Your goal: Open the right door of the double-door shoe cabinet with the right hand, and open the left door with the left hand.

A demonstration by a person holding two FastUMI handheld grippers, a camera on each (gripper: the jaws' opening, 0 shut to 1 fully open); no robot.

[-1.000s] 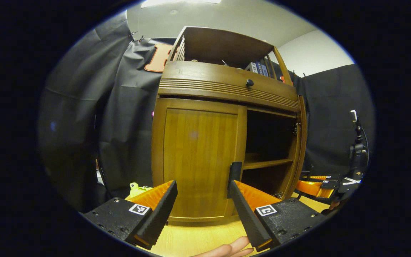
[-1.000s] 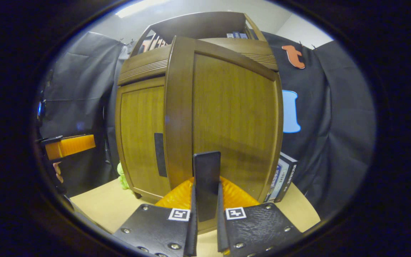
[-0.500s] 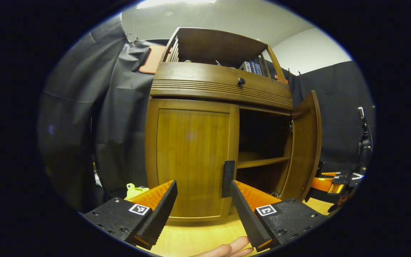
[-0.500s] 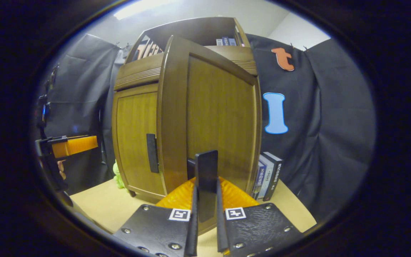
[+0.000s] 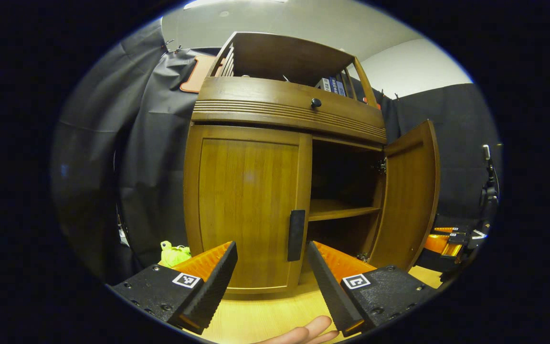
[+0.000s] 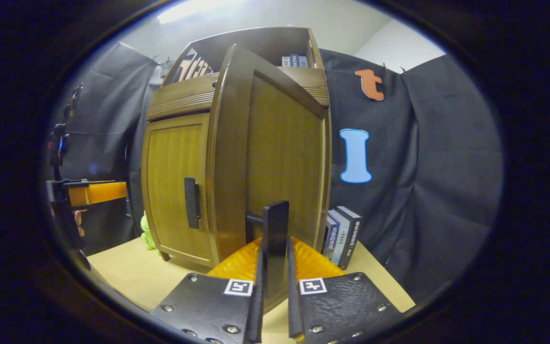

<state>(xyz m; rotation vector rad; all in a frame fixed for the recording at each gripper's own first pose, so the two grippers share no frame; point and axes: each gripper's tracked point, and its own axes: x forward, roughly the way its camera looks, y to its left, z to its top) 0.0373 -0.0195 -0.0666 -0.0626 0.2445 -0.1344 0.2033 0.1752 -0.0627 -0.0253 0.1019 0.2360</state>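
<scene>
On the right, my right gripper [image 6: 275,267] pinches the right door's handle [image 6: 275,239], door swung out. My left gripper [image 5: 270,277] gapes wide near the closed left door [image 5: 246,210].

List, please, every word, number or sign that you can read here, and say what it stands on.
No text here can be quoted.
Low books: spine print too small to read.
Top books: spines too blurred to read.
Square markers: coded patterns, no words.
</scene>
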